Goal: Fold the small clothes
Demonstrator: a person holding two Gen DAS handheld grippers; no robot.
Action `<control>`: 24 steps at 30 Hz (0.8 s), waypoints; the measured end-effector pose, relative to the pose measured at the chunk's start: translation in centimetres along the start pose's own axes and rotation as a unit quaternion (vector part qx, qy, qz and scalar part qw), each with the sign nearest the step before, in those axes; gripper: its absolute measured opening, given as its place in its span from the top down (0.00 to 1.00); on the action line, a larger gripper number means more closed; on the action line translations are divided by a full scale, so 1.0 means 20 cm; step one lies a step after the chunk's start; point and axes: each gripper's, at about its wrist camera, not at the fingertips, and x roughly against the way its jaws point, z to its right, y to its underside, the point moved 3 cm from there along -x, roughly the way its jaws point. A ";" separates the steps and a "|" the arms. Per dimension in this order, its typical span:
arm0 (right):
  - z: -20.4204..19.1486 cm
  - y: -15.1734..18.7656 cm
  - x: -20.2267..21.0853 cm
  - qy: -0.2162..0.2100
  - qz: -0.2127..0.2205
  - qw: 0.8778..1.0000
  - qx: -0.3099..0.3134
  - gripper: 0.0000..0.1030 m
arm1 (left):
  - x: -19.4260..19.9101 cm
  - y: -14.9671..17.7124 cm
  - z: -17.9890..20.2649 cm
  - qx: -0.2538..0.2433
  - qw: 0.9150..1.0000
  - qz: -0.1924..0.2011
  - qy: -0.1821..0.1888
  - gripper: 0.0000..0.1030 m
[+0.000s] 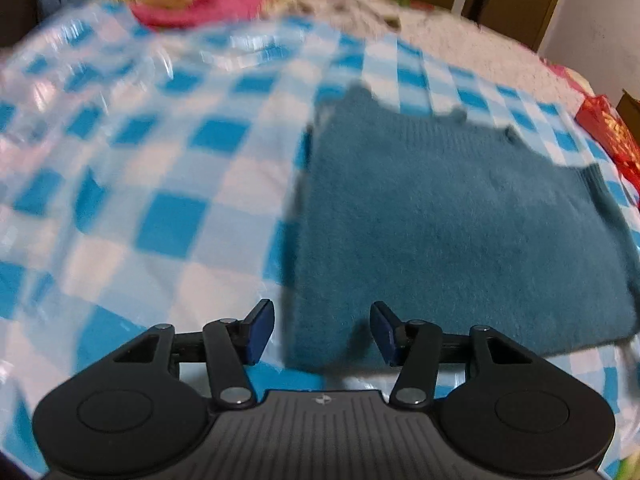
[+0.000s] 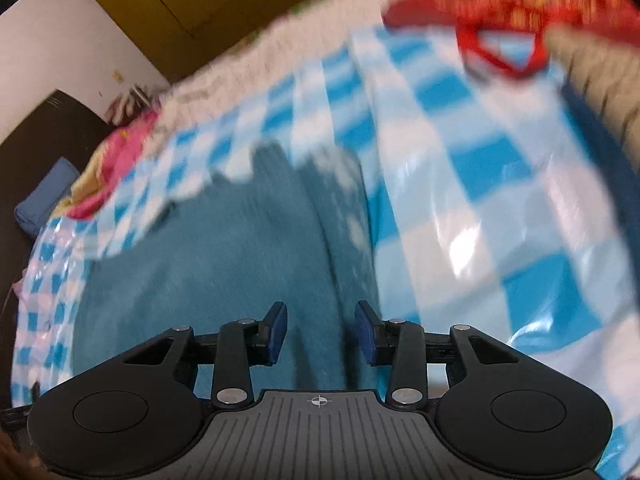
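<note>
The teal knit sweater [image 1: 460,216], centre-right on the checked cloth [image 1: 168,216], looks soft, light and floppy, best pinched at an edge; left gripper [image 1: 322,334] and right gripper [image 2: 321,332] both gape, unclenched.

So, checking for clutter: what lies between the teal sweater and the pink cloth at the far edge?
Only bare blue-checked cover between teal sweater and pink cloth, left wrist view.
</note>
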 end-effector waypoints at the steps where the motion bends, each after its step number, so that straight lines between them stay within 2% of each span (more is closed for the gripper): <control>1: -0.04 -0.01 0.02 -0.004 0.011 1.000 0.012 0.63 | 0.04 -0.02 0.01 -0.002 1.000 0.019 -0.001 0.40; 4: -0.17 -0.05 -0.04 -0.024 0.020 0.999 0.037 0.63 | 0.09 -0.11 0.05 0.003 0.998 0.061 0.010 0.40; 7: -0.29 -0.09 -0.18 -0.025 0.020 0.998 0.055 0.63 | 0.05 -0.22 0.14 -0.016 0.996 0.084 0.009 0.40; 12: -0.35 -0.17 -0.40 0.000 0.023 0.997 0.069 0.63 | -0.17 -0.39 0.27 -0.021 0.996 0.083 0.021 0.40; 17: -0.29 -0.24 -0.56 0.031 0.021 0.997 0.074 0.67 | -0.43 -0.46 0.29 -0.021 0.998 0.065 -0.014 0.40; 22: -0.17 -0.25 -0.64 0.029 0.028 0.998 0.045 0.73 | -0.49 -0.44 0.28 -0.030 0.997 0.071 -0.015 0.38; 24: -0.13 -0.26 -0.66 0.025 0.032 0.999 0.027 0.79 | -0.50 -0.43 0.28 -0.031 0.997 0.070 -0.013 0.37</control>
